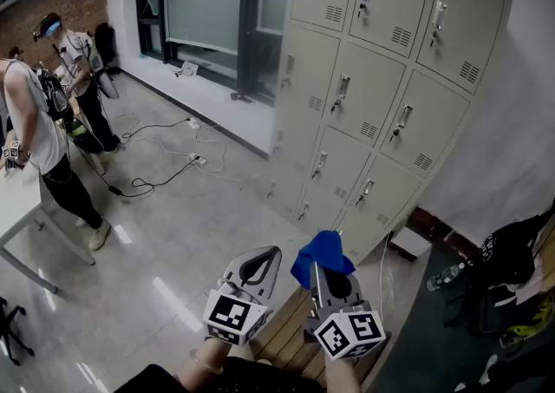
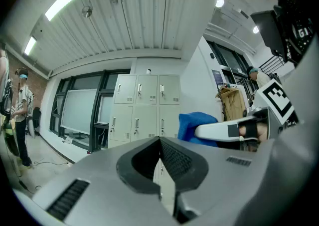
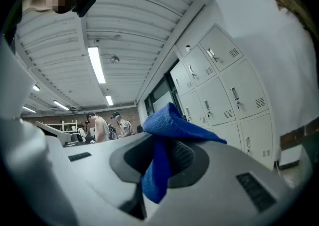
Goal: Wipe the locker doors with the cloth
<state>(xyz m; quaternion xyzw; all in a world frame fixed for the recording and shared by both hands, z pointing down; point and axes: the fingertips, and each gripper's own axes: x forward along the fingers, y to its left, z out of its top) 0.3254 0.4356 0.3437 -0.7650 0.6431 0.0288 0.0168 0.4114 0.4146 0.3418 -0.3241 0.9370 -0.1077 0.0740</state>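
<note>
blue fuzzy cloth (image 3: 167, 125) crumpled in right tool (image 3: 160, 167) before grey lockers (image 1: 373, 62)

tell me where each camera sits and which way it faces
Head view: on the person's head, looking steeply down at floor and lockers; shows left tool and right tool holding cloth.
Left gripper view: on the left tool, facing the lockers along its closed, empty jaws; right tool at right.
Right gripper view: on the right tool, tilted up past the clamped cloth to lockers and ceiling.
Shared: all three show lockers and cloth.
</note>
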